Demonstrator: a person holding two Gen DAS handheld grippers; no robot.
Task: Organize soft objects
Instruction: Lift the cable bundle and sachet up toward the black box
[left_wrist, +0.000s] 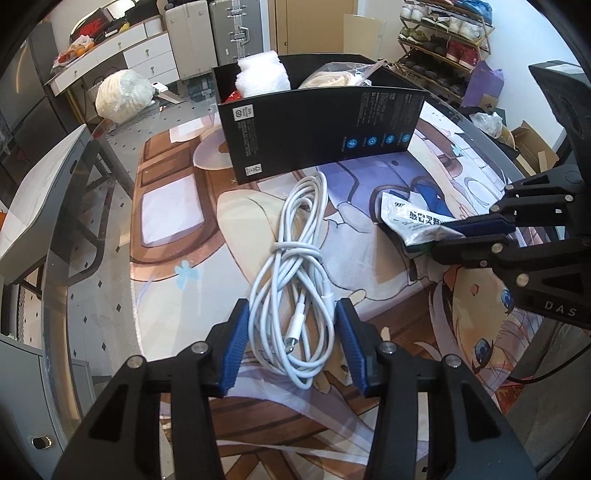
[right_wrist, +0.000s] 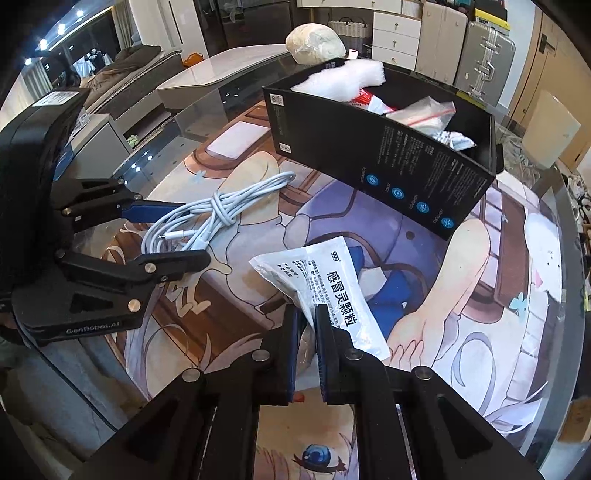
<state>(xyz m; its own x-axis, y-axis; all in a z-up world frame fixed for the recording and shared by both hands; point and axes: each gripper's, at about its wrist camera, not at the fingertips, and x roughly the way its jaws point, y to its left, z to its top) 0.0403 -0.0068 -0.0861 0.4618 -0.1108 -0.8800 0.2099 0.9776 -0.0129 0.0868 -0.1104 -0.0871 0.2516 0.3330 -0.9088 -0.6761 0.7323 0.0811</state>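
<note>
Room: cluttered living space behind the table (left_wrist: 74, 280); drawers, suitcases and a shoe rack line the far side.
Surface: glass-topped table with a printed cartoon mat (left_wrist: 177, 206) spread over it.
Left hand-held gripper (left_wrist: 293, 314): mine, pointing steeply down at the mat; blue pads straddle the near end of the cable, one on each side and just beside its loops. Whether they press on it, I cannot tell.
Cable (left_wrist: 295, 266): white, coiled and knotted at its middle, lying on the mat; far end reaches toward the box, plug end sits between my left pads.
Box (left_wrist: 321, 136): black, open-topped, standing on the mat beyond the cable. Inside: a white fluffy wad (left_wrist: 262, 75) at left, clear plastic bags (right_wrist: 424, 114) at right.
Sachet (right_wrist: 332, 284): white packet with black print, lying right of the cable, in front of the box.
Right hand-held gripper (right_wrist: 306, 314): mine, clenched on the near corner of the sachet; jaws almost together, packet pinched between them.
</note>
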